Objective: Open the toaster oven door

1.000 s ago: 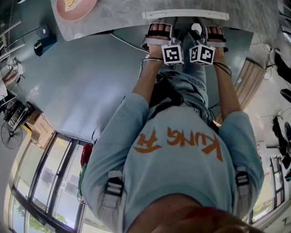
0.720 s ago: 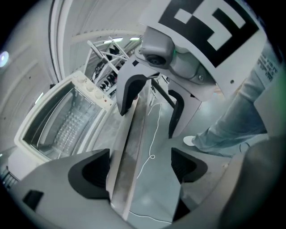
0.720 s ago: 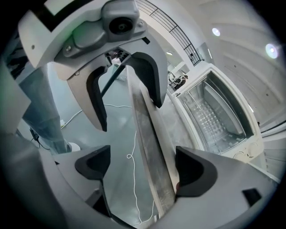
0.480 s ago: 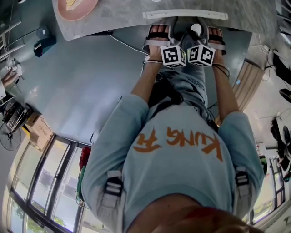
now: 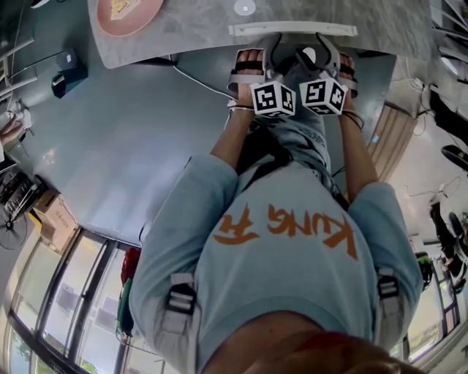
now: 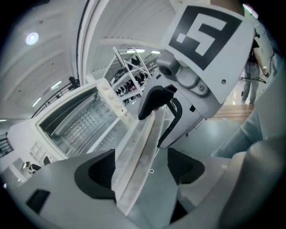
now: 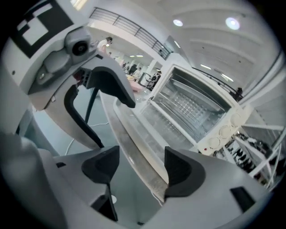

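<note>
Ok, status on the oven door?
Left gripper, right gripper: open, jaws just closing, handle between, unclamped. Toaster oven door down, open. No obstruction seen.

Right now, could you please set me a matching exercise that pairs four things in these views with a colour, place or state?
Things:
1. toaster oven door
2. plate
3. oven knobs
4. shirt lettering

Descriptions:
A. orange
B. in a row beside the oven cavity
C. swung down, open
D. pink

Pairs: 1-C; 2-D; 3-B; 4-A
</note>
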Motion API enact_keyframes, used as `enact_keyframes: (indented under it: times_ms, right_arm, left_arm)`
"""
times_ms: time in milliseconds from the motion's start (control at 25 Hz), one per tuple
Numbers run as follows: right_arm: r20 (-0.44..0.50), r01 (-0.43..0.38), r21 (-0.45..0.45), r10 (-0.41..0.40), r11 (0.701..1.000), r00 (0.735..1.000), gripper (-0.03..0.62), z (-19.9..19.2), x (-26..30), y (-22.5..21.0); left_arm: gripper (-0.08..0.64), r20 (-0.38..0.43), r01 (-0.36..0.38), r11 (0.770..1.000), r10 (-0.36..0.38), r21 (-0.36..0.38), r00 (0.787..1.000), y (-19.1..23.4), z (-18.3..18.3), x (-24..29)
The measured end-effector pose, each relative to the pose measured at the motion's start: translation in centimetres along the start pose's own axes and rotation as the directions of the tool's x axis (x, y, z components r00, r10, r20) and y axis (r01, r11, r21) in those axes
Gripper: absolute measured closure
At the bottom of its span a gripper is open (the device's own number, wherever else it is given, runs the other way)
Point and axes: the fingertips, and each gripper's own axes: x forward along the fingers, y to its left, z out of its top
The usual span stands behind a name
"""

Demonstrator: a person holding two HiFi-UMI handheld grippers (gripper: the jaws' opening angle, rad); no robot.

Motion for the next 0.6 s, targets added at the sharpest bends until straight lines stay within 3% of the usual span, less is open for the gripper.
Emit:
enact_keyframes:
  times_ms: [80, 200, 600]
  right_arm:
    - [0.018, 0.014, 0.125, -0.016, 0.992, 1.000, 0.295, 0.4, -0.5, -0.9]
    - [0.039, 0.040, 0.233, -0.050, 0.972, 0.998, 0.341, 1.0, -1.4, -2.3]
    - [0.099, 0.123, 0.406, -0.178, 0.906, 0.979, 0.530, 4.4, -4.4, -7.9]
  left_arm:
    - [0.238, 0.040, -0.044, 0.998, 0.046, -0.055, 0.998, 1.3, 1.0, -0.8]
    - [0.328, 0.071, -0.105, 0.984, 0.116, -0.142, 0.991, 3.7, 2.2, -2.0]
    - [0.505, 0.116, -0.253, 0.906, 0.307, -0.338, 0.945, 11.8, 4.9, -4.6]
